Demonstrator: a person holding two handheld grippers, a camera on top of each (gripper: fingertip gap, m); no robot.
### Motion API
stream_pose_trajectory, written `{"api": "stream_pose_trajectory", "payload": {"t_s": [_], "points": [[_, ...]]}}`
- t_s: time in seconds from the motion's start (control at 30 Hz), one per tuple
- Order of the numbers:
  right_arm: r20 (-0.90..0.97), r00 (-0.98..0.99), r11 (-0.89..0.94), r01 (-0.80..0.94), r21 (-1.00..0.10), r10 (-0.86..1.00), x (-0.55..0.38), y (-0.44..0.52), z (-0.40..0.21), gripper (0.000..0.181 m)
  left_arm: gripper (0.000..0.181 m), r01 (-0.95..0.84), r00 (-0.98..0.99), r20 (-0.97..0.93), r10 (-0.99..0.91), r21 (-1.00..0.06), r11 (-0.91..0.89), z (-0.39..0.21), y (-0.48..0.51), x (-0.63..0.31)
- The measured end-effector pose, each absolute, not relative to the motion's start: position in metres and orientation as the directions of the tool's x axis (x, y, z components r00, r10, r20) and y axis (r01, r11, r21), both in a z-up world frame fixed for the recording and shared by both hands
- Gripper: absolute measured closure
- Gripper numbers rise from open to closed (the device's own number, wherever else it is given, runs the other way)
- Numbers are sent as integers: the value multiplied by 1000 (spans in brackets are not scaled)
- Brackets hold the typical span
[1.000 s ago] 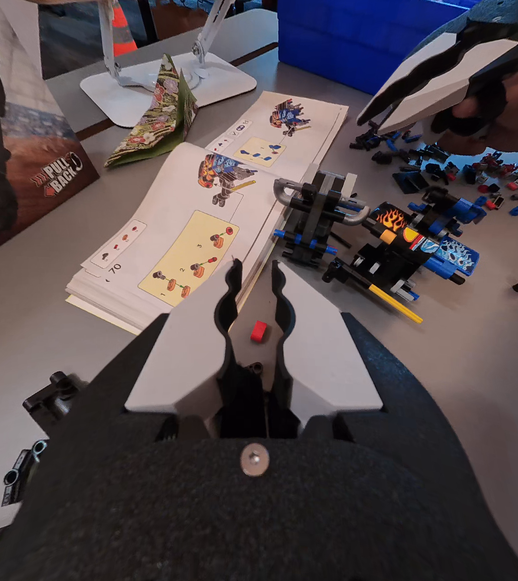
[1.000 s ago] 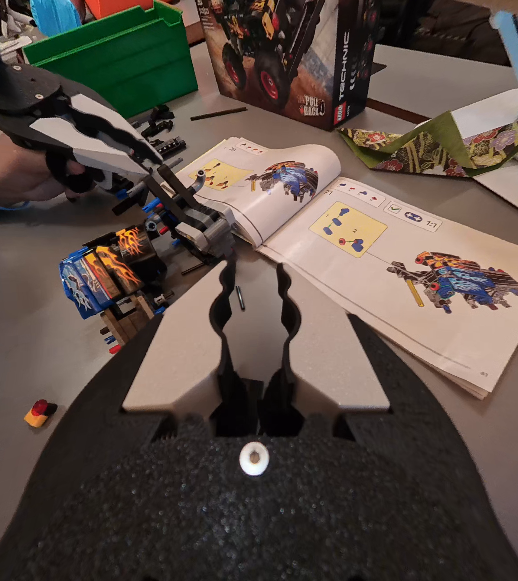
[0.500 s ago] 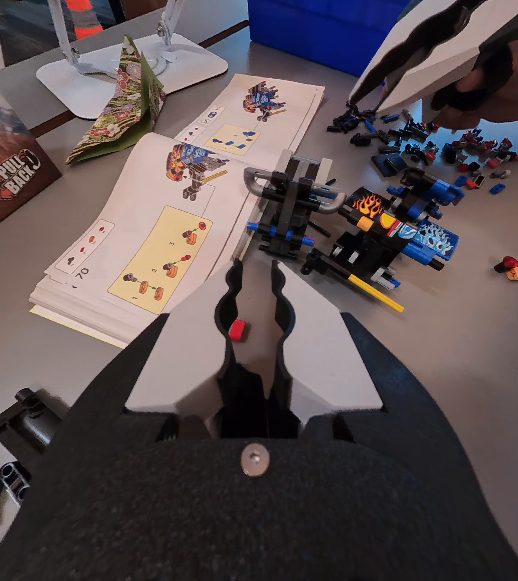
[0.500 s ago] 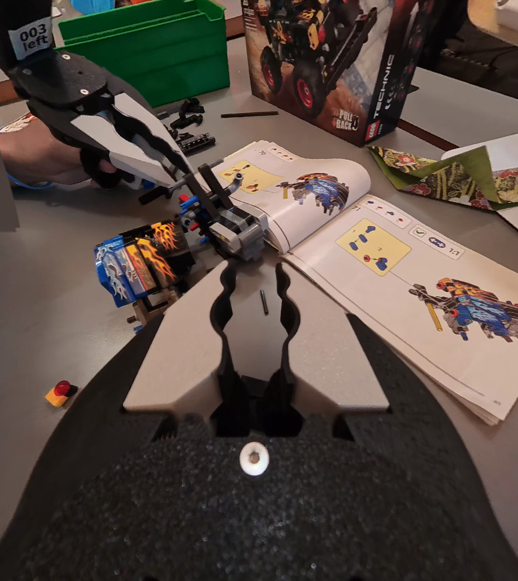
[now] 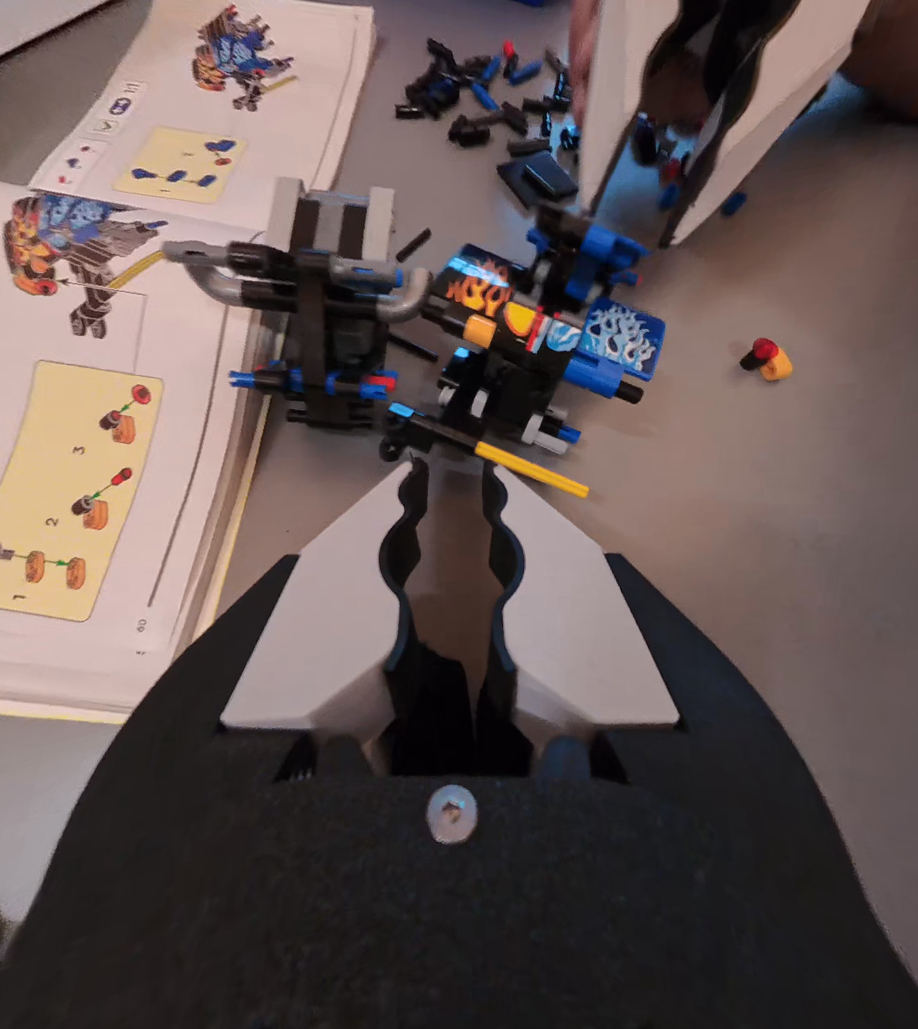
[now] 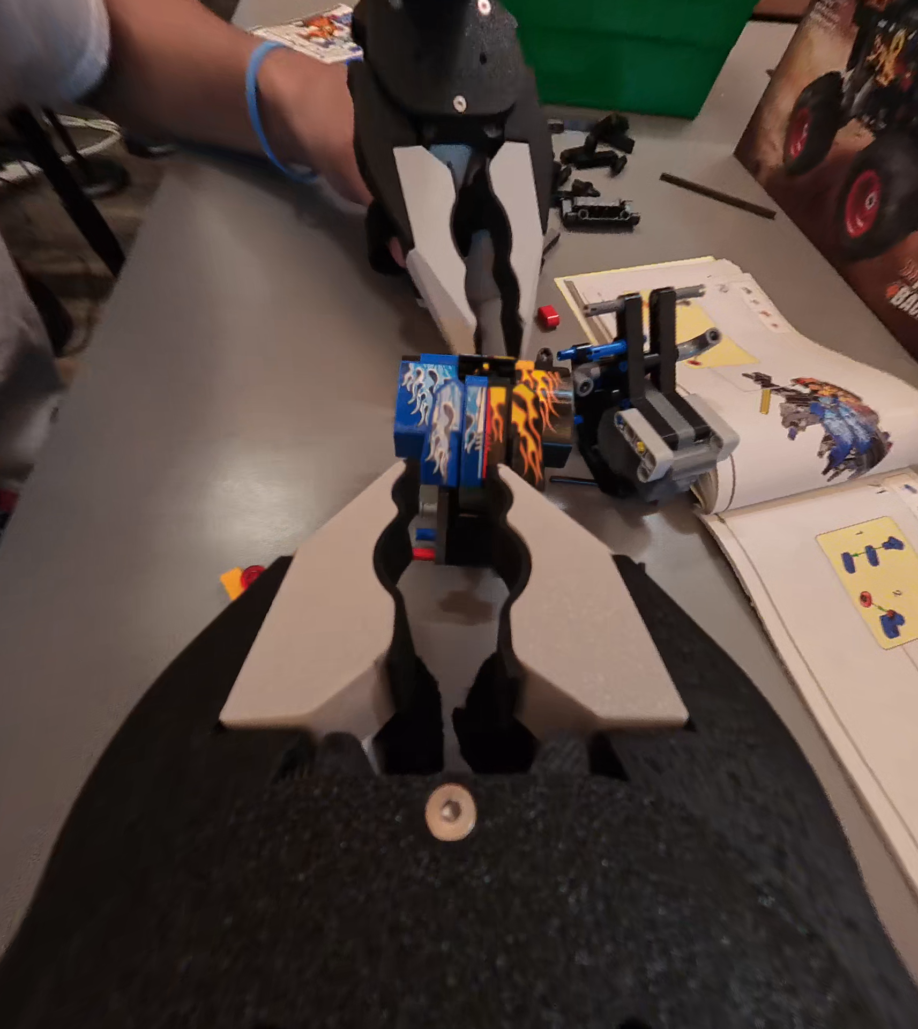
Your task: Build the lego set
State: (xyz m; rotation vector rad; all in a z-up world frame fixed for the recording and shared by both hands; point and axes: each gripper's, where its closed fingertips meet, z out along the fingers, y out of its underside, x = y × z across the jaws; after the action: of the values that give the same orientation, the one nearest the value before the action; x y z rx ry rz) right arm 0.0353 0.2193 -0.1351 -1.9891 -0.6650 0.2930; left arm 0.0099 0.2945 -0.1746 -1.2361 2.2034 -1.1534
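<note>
since half a second ago both grippers have closed in on the model: the left gripper (image 5: 448,473) now has its tips just short of the model's (image 5: 506,345) yellow axle (image 5: 529,473), and the right gripper (image 6: 451,479) has come in from the opposite side. the left one's fingers are parted by a narrow gap and hold nothing. the right one's fingers are parted too, with the lower end of the model (image 6: 479,423) between them; whether they grip it cannot be told. the model, blue and black with flame stickers, sits on the grey table (image 5: 779,557) just beside the open booklet (image 5: 83,445). one green bin (image 6: 629,61) stands at the far edge, its contents hidden. one boxed set (image 6: 879,156) stands beyond the booklet. one small red piece (image 6: 547,316) lies near the left gripper's tips. one red-and-yellow piece (image 5: 767,359) lies apart from the model. a pile of loose black and blue parts (image 5: 479,94) lies beyond the model, too blurred to count.
</note>
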Motion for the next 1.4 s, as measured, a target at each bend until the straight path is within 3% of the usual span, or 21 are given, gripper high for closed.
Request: {"api": "stream_pose_trajectory", "payload": {"t_s": [0.2,0.4,0.63,0.8,1.0,1.17,1.4], "points": [[189,822,-334,413,-847,538,33,224,-140,157,176,-487,-622,-3,-783,-782,390,-179,279,2],[227,827,-325,433,-841,514,36,224,-137,157,170,-466,-680,0,-734,-772,432,-182,263,-6],[70,831,-385,329,-862,552,35,217,-136,149,168,-389,-763,-37,-646,-771,504,-182,236,-20],[-66,826,-436,226,-871,560,29,218,-134,134,167,-346,-800,-37,-599,-787,511,-178,214,-29],[-81,869,-463,180,-868,489,27,229,-131,127,165,-354,-787,-39,-615,-788,503,-177,205,-25],[52,930,-475,233,-849,364,31,242,-135,127,161,-361,-774,-52,-631,-783,507,-179,193,-19],[453,840,-381,540,-750,300,38,247,-138,145,157,-335,-775,-68,-629,-799,499,-174,190,-18]]}}
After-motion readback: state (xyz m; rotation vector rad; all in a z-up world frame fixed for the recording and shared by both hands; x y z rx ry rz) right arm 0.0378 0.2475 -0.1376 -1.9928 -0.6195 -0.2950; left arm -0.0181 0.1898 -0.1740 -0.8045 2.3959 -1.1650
